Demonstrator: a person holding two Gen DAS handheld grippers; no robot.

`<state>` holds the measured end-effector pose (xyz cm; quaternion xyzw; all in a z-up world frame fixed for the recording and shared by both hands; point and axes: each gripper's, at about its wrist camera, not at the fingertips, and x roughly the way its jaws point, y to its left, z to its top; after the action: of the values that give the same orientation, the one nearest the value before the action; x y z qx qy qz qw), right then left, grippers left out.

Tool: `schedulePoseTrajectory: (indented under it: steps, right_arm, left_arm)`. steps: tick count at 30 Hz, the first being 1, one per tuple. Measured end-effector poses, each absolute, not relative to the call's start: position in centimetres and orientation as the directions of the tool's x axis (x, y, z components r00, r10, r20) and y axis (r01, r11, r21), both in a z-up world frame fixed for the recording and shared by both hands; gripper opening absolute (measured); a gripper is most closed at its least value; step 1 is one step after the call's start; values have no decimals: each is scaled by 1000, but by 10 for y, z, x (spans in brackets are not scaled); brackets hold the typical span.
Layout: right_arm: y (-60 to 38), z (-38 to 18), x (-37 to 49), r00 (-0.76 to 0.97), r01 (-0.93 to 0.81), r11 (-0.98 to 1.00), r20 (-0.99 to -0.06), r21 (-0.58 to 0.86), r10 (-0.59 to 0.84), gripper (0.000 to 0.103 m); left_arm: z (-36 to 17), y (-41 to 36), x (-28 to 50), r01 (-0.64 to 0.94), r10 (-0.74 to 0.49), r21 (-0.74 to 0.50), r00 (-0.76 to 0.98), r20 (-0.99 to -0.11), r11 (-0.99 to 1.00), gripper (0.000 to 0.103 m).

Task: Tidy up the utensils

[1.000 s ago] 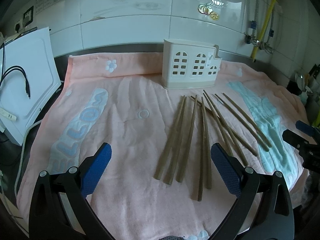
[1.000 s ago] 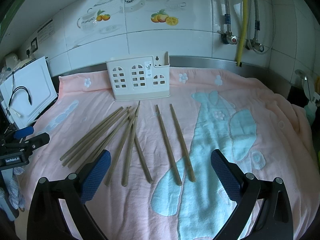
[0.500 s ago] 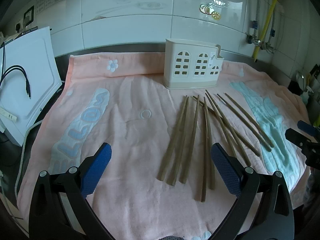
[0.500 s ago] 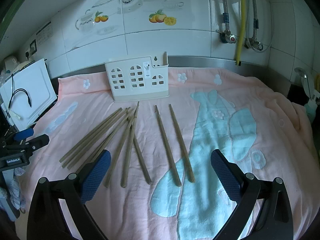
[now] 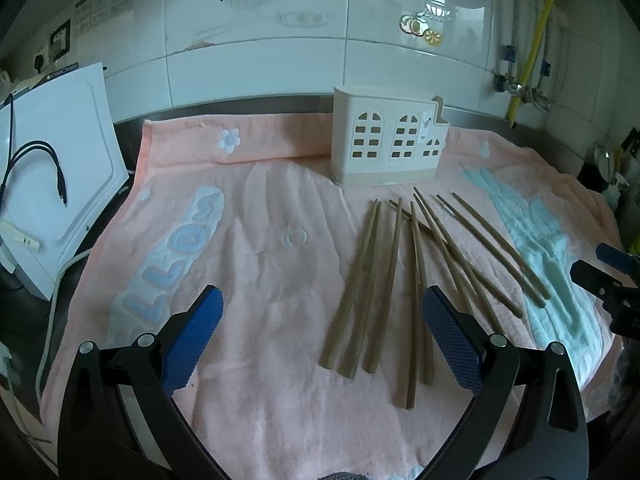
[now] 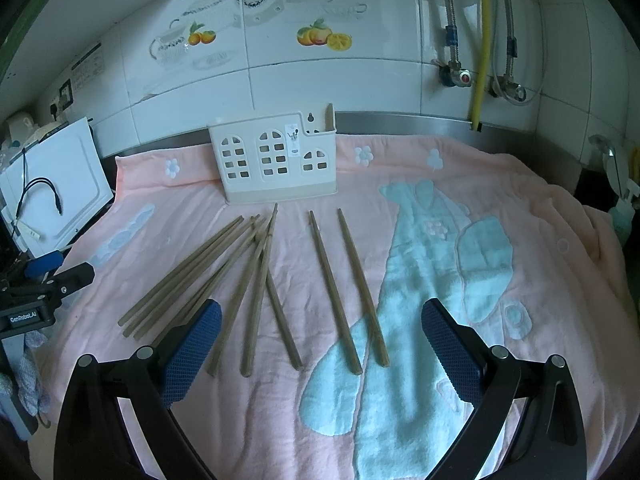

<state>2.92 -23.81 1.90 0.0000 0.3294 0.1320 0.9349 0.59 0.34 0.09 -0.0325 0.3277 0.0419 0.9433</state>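
On a pink terry towel (image 5: 248,392) with pale blue appliqué shapes: brown wooden chopsticks (image 6: 256,280), slim and tapered, fanned out loosely, some crossing at their far tips. Two more (image 6: 348,288) apart to the right, near parallel, ends on the blue patch. Behind them, upright against the glossy white tiled wall (image 6: 360,76): cream plastic utensil holder (image 6: 276,164), boxy, pierced with arched window cut-outs, nothing visible inside. Left gripper (image 5: 320,340) spread wide, nothing between its blue cross-hatched pads (image 5: 192,340), hovering over the near ends of the leftmost sticks. Right gripper (image 6: 320,352) likewise spread wide and unloaded, black arms framing the pair of sticks. At left, white board (image 5: 52,168) with black cable (image 5: 40,160) lying on it.
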Motion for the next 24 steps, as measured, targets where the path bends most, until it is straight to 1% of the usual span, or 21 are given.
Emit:
schedulePoseTrajectory:
  steps: [9,15,24]
  right_arm:
    - [-236,22,29,750,-255,963,-611,87,254,97]
    - [-235,22,27,754,-255,963,-605,88,255,97]
    - [-235,22,26,756,-256,962,-602,90,258,97]
  left_arm:
    - [4,4,7,-99,55,-37,788,-614,994,98]
    - [10,4,3,-112,78,-22,806,-587,993,98]
    - [9,-1,1,-115,94,-1,815,-571,993,98]
